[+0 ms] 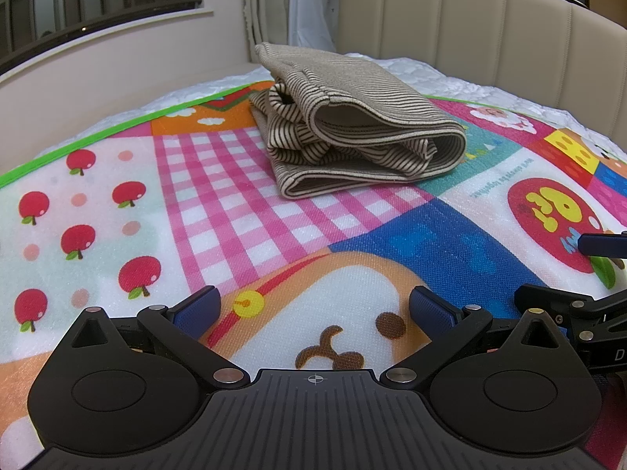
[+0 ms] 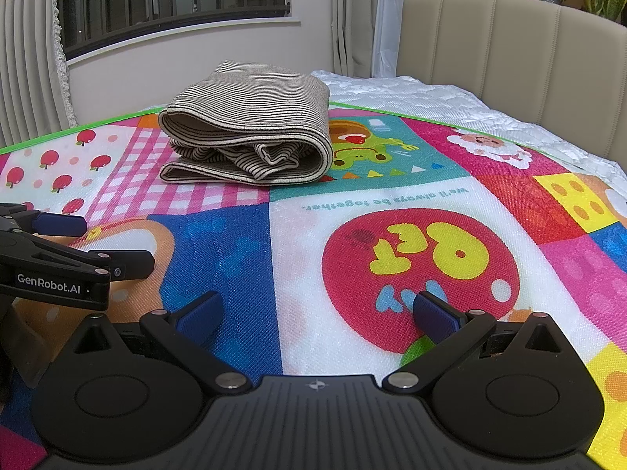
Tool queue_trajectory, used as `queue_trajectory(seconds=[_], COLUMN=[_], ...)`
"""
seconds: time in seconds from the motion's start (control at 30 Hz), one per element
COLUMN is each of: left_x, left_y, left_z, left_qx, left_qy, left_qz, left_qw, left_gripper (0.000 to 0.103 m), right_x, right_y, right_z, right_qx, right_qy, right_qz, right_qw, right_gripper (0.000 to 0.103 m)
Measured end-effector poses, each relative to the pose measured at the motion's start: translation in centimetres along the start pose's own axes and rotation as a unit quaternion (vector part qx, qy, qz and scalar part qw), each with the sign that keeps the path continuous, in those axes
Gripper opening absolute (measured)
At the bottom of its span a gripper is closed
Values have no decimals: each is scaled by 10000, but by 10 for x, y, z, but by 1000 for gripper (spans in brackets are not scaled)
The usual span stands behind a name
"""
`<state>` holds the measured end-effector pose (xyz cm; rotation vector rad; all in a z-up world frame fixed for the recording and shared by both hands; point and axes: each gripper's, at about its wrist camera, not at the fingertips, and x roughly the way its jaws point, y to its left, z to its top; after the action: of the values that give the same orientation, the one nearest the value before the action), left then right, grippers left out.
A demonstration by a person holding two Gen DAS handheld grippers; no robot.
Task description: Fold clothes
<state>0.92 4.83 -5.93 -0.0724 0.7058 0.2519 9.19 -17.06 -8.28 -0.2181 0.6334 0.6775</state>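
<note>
We hold two black two-finger grippers with blue pads low over a bright children's play mat (image 1: 243, 211) printed with red apples, pink gingham, a blue patch and cartoon faces, spread on a white quilted mattress (image 2: 411, 90).

On our left, the left gripper (image 1: 315, 307) has its fingers spread wide with nothing between them; only the mat's orange cartoon face shows in the gap. It hovers near the mat's close edge.

Ahead of both grippers, well apart from them, lies the beige garment with thin dark stripes (image 1: 352, 125). It is folded into a compact, thick bundle of several layers resting on the pink gingham and teal patches, toward the far side of the mat. Its near end shows loose rolled edges and a tucked piece inside, so the fold looks slightly puffy, not flat.

On our right, the right gripper (image 2: 317, 313) is likewise spread wide and grips nothing, over the big red circle with yellow letters.

Behind the mattress stands a beige padded headboard (image 2: 509, 47).

We judge the folding essentially done: no other clothes appear, and at most a final pressing flat remains.
</note>
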Motion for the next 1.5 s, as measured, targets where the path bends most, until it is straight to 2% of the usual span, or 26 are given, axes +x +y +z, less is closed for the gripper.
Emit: queue_trajectory(seconds=[1.5], left_x=[1], left_y=[-1], left_z=[2], left_qx=[59], left_qy=[100], left_qz=[15], left_qw=[9999], left_gripper=[103], right_x=[0], right_y=[-2], right_z=[0], right_qx=[-9], right_qy=[-6], right_qz=[17], right_qw=[10000], right_gripper=[103])
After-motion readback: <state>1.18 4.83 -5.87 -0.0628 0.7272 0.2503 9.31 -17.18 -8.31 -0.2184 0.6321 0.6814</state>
